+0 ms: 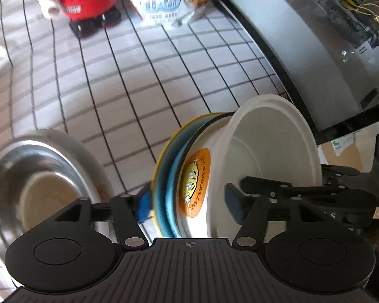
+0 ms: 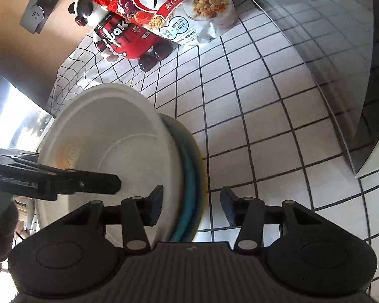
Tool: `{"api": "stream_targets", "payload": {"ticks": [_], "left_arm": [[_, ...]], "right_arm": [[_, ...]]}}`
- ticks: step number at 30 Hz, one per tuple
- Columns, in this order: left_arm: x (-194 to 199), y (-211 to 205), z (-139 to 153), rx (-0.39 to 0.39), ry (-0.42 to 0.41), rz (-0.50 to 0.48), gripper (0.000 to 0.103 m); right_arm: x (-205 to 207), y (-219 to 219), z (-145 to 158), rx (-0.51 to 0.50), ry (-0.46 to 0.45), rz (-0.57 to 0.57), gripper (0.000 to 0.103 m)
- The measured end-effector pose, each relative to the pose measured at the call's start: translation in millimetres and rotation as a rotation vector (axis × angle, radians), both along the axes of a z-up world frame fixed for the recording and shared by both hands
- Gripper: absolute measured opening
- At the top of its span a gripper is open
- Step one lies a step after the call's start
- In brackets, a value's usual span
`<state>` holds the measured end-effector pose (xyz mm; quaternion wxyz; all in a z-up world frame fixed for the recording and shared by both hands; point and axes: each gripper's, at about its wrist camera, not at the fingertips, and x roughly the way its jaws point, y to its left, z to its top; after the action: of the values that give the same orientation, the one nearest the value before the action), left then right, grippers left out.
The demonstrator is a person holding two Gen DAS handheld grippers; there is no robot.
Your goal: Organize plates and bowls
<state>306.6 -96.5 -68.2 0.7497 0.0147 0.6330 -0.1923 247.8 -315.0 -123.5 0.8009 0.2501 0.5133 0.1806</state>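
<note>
Both grippers flank a tilted dish stack above the grid-patterned tablecloth (image 1: 139,75): left gripper (image 1: 189,205) clamps the white bowl (image 1: 265,146) with blue and yellow plates (image 1: 168,176); right gripper (image 2: 192,208) spreads apart around its rim. Cereal bag (image 2: 179,5) stands behind, steel bowl (image 1: 38,171) left.

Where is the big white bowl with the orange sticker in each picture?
Left wrist view: the white plastic bowl with the orange sticker is right of centre, tipped on its side, between the left tool's fingers.
Right wrist view: the same bowl is left of centre, its open mouth facing the camera.
Shared landmark: the red panda-shaped toy figure at the top.
</note>
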Motion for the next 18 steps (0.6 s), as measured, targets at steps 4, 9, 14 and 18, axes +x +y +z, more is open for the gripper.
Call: {"api": "stream_targets", "payload": {"ticks": [4, 9, 14, 18], "left_arm": [[1.4, -1.0, -2.1, -0.031, 0.022, 0.003, 0.079], [5.7, 7.1, -0.6, -0.096, 0.032, 0.025, 0.079], [3.8, 8.9, -0.8, -0.092, 0.011, 0.027, 0.076], [-1.4, 7.6, -5.0, -0.047, 0.006, 0.006, 0.076]], "right_arm": [[-1.1, 1.6, 0.7, -0.003, 0.000, 0.000, 0.047], [-1.7, -2.3, -1.4, 0.016, 0.014, -0.007, 0.047], [1.1, -1.0, -2.8, 0.037, 0.031, 0.001, 0.048], [7.5, 7.8, -4.3, 0.072, 0.062, 0.018, 0.048]]}}
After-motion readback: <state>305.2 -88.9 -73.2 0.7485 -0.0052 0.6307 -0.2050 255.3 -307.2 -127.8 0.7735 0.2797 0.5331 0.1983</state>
